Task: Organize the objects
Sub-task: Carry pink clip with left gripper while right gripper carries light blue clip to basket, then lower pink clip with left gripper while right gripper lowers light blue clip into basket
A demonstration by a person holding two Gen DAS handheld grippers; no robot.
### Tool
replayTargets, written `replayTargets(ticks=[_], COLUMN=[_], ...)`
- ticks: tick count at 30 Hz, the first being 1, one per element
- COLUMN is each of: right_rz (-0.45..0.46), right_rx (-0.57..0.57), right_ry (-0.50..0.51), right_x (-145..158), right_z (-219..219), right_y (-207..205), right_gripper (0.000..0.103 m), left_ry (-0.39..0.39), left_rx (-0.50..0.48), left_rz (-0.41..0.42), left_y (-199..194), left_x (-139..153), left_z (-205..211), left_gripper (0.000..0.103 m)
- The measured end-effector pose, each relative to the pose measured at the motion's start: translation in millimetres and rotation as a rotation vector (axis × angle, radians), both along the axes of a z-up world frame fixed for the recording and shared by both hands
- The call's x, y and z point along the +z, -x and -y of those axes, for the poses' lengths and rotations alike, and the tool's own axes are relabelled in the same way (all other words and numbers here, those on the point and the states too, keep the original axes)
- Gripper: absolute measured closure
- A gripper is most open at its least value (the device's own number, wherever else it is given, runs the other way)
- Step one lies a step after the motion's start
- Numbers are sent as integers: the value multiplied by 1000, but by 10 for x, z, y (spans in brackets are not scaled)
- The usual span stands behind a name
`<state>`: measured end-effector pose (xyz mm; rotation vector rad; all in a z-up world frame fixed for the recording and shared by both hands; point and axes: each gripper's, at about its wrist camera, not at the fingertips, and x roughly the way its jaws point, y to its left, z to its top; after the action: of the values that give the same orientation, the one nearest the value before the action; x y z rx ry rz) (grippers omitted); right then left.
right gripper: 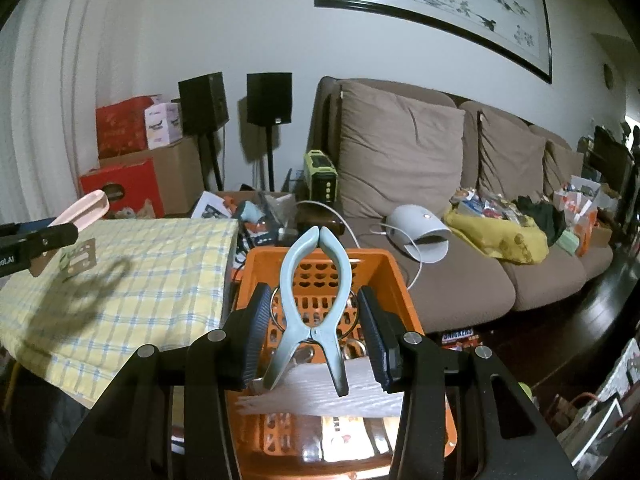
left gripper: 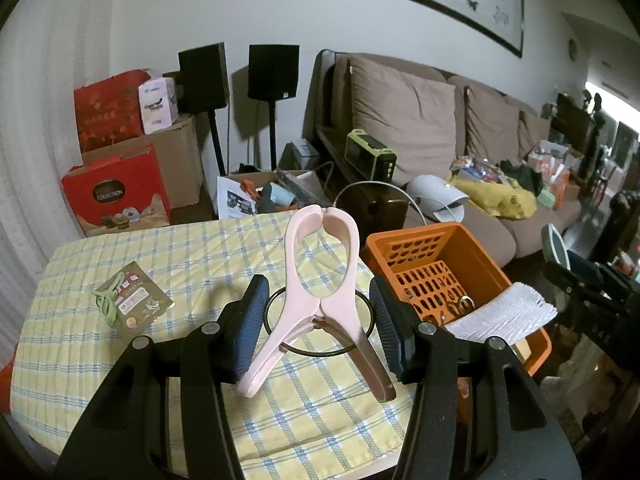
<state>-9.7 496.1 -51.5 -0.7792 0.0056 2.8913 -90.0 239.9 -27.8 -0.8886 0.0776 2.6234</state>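
Two big plastic clips, light, stiff, springy. Left hand-held gripper (left gripper: 318,320) squeezes pink clip (left gripper: 320,284) handles; right hand-held gripper (right gripper: 316,330) squeezes blue clip (right gripper: 314,300) handles over orange basket (right gripper: 400,276).

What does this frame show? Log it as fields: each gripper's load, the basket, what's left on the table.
left gripper: shut on pink clip by its handles, over the checked tablecloth
right gripper: shut on blue clip by its handles, above the orange basket
basket contents: white folded sheet; other items too unclear to name
on table: brown packet with a green clip lying on it
background: brown sofa
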Motion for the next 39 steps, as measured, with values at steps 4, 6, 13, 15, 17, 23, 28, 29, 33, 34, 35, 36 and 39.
replayTargets(ticks=[4,6,13,15,17,23,28,29,33,34,35,36,39], right_rz=[5,5,11,10,8,10,13,13,10,10,10,10,10], right_rx=[-10,-18,-51,-59,-66,-85,-100,-103,-117,-120,-123,-126,-135], right_ry=[3,8,25,28,29,32,35,37,41,42,43,45,51], right_x=[2,3,5,11,17,12,15,17,22,22,23,25,26], right_z=[-48,-94,-253,-289,-323,-417,-494,-512,-564,-583,-600,-618,-671], right_y=[1,-9,-34,-48,-62,-81,-93,-98,-131,-136,-141,-140,-150], right_gripper=[58,58,58,58,58,58,58,58,58,58,58,58,58], left_ry=[7,21,24,28,31,35,37,38,39,38,36,33,33], left_rx=[-3,-9,-42,-48,-55,-74,-94,-98,-115,-118,-120,-123,-132], left_rz=[-13,-29,-30,-29,-27,-28,-35,-35,-40,-42,-44,-46,-52], left_y=[-30,-65,-107,-113,-125,-168,-210,-211,-232,-235,-237,-241,-251], left_x=[9,16,10,0,-9,-13,8,12,28,33,40,50,71], left_z=[-59,-114,-296,-350,-395,-522,-647,-675,-773,-793,-815,-839,-896], left_gripper=[54,54,54,54,54,54,54,54,54,54,54,54,54])
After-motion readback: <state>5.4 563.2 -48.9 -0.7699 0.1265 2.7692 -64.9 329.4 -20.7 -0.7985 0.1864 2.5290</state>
